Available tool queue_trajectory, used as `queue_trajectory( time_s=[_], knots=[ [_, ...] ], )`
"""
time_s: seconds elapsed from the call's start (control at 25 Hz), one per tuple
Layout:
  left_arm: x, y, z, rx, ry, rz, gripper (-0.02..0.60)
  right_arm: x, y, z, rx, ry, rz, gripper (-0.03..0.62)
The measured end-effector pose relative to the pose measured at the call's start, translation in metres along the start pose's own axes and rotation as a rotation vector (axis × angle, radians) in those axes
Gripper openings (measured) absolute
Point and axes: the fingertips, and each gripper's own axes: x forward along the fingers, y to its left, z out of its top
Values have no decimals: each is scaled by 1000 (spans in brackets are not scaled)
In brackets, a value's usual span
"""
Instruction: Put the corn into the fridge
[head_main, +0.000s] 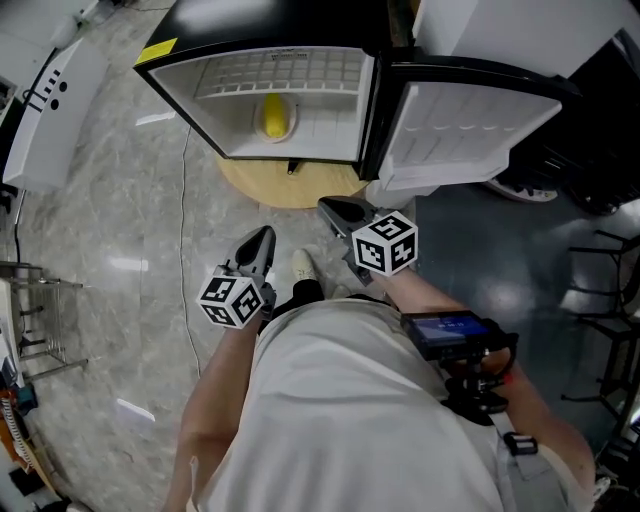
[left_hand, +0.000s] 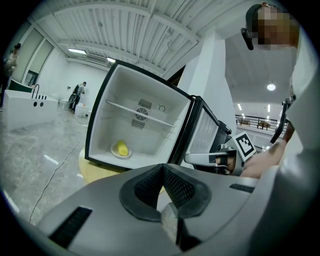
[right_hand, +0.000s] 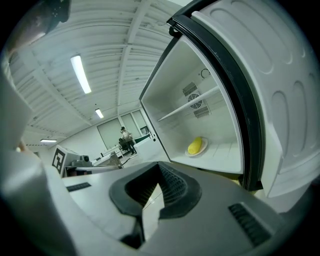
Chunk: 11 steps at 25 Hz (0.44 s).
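Jaws: left gripper (left_hand: 162, 167) and right gripper (right_hand: 159, 165) both have their jaws pressed together, with nothing between them.
Corn: the yellow corn (head_main: 273, 115) lies on a white plate (left_hand: 114, 152) on the fridge's bottom, left of centre.
Fridge: the fridge (head_main: 300, 75) is open and white inside, with a shelf above the corn; its door (head_main: 470, 130) is swung to the right.
Base: a round wooden board (head_main: 290, 190) lies under the fridge.
Grippers' place: both are in front of the opening, well apart from the corn.
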Motion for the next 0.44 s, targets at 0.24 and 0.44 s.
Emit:
queue_trajectory(
  time_s=[0.24,0.44],
  knots=[
    [-2,0,0,5,-2,1,8,-1,2,-2,-3,-3,-1,8],
    [-2,-2,-1,3,1,-2,6,-2,4,-5,0,5,-2,8]
  ],
)
